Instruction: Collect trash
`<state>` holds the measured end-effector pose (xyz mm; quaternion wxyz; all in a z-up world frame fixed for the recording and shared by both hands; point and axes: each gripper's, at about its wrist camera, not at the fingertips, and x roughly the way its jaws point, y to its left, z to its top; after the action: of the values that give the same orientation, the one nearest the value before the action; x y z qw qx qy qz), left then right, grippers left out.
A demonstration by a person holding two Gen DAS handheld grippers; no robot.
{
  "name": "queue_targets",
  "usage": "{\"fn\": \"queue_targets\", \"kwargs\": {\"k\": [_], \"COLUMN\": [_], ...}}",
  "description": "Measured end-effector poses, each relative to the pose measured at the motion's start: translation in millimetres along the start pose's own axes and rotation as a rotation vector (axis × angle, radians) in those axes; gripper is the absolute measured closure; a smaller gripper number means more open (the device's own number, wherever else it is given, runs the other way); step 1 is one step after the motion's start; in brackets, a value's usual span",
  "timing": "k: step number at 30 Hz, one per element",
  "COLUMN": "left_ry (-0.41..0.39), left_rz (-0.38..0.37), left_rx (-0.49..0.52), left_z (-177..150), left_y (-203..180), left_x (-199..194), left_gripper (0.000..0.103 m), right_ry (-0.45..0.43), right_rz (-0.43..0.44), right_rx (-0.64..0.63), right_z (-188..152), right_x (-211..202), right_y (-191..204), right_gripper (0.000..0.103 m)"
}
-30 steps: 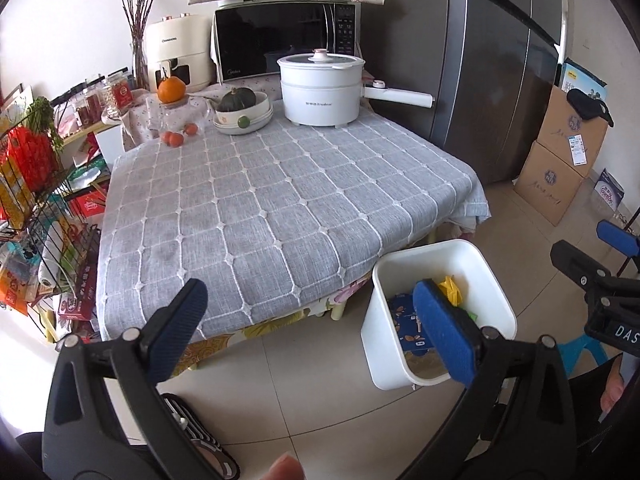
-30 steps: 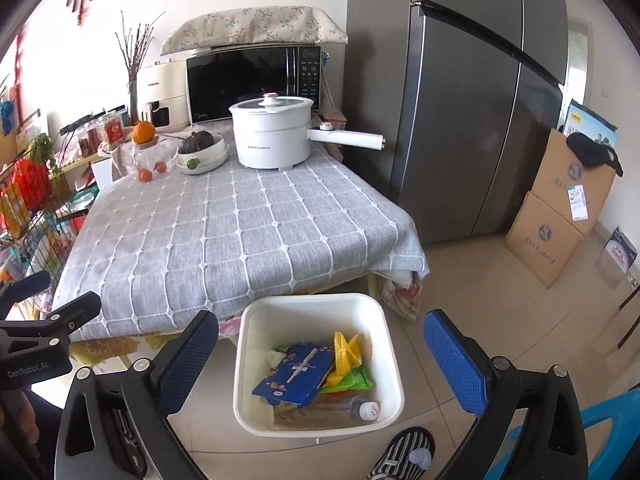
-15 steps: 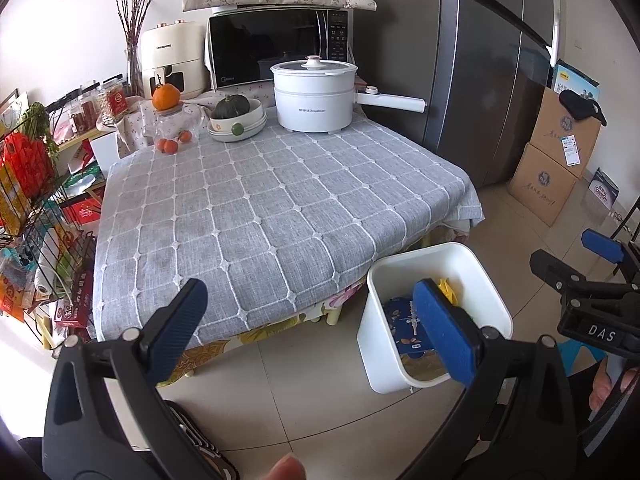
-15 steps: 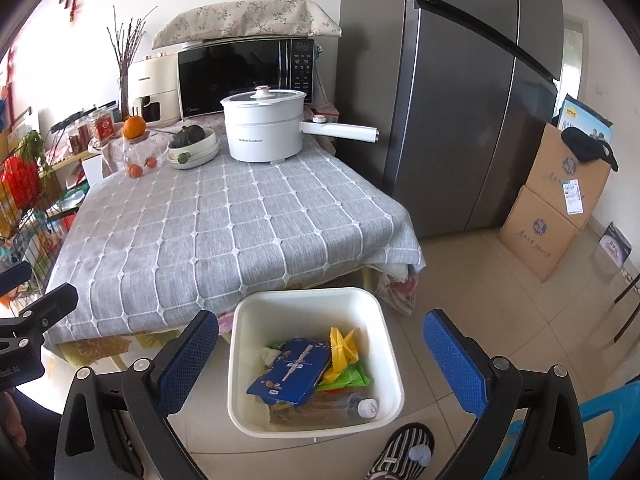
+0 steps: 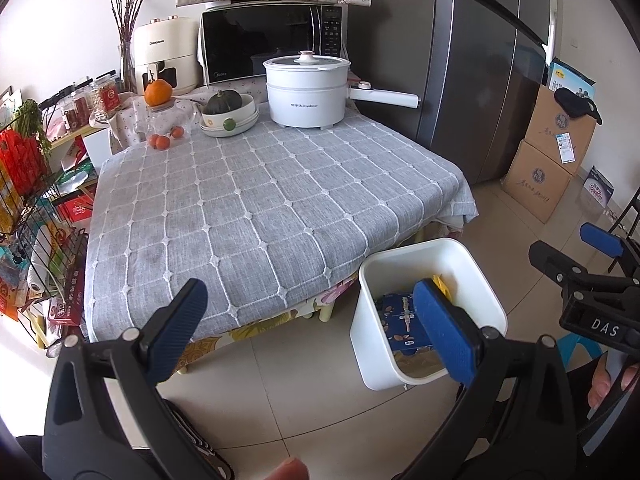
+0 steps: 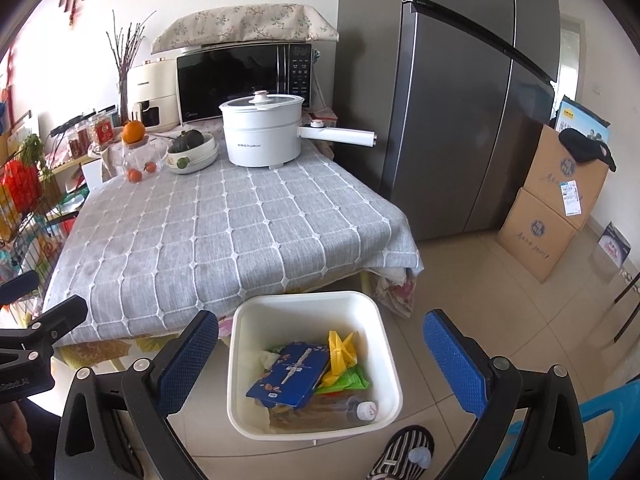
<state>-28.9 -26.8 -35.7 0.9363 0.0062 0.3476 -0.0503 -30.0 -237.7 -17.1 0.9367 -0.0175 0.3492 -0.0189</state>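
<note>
A white trash bin stands on the floor at the table's front right corner; it also shows in the left wrist view. It holds a blue box, yellow and green wrappers and a plastic bottle. My right gripper is open and empty above the bin. My left gripper is open and empty, held back from the table's front edge, left of the bin. The right gripper also shows at the right edge of the left wrist view.
The table has a grey checked cloth, with a white electric pot, a bowl with a squash, oranges and a microwave at the back. A fridge, cardboard boxes, a wire rack and a blue stool surround it.
Both grippers have drawn back and risen slightly, so the table and bin look a little farther away. Both stay open and empty.
</note>
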Motion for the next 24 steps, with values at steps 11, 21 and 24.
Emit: {"fn": "queue_targets", "kwargs": {"k": [11, 21, 24], "left_ry": [0.001, 0.006, 0.012], "left_rz": [0.009, 0.019, 0.016], "left_rx": [0.003, 0.004, 0.006], "left_z": [-1.6, -1.8, -1.7], "left_y": [-3.2, -4.3, -4.6], "left_x": [1.4, 1.4, 1.3], "left_gripper": [0.001, 0.001, 0.001], "right_ry": [-0.002, -0.005, -0.006], "right_rz": [0.002, 0.0, -0.001], "right_rx": [0.007, 0.011, 0.01], "right_z": [0.0, 0.7, 0.8], "right_x": [-1.9, -1.9, -1.8], "right_y": [-2.3, -4.0, -4.3], "right_gripper": [0.0, 0.0, 0.0]}}
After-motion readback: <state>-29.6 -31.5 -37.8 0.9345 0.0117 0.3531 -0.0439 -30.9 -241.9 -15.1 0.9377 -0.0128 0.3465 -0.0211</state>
